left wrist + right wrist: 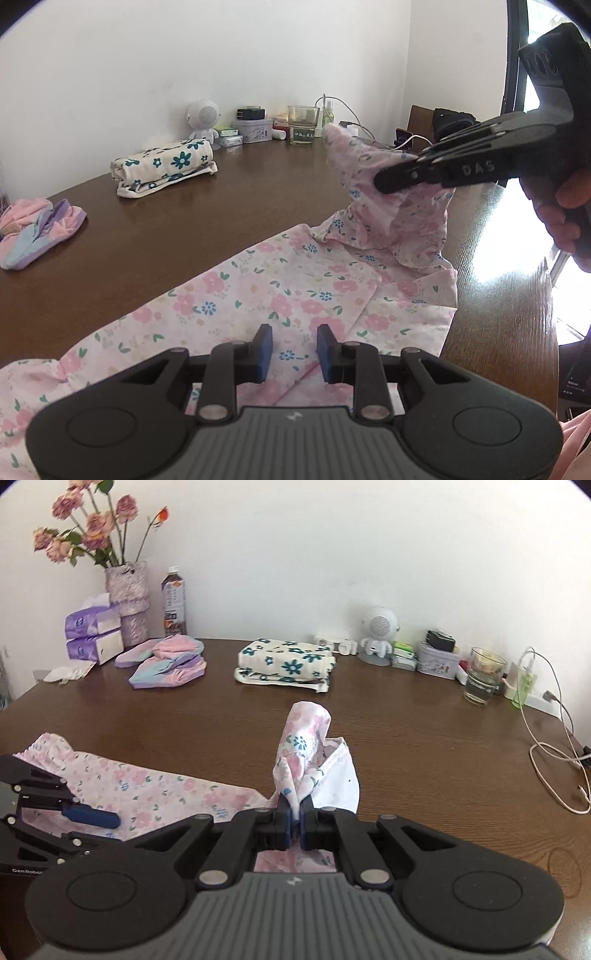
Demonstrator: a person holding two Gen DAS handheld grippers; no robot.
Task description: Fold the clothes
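the pink floral garment is spread along the near edge of the table, its right end lifted clear of the wood. that end is clamped between the clenched jaws of the right gripper. the left gripper is released, its jaws apart above the flat cloth with nothing pinched. the lifted end should be carried over the flat part and laid down edge to edge, the fold line being steadied by the left pads.
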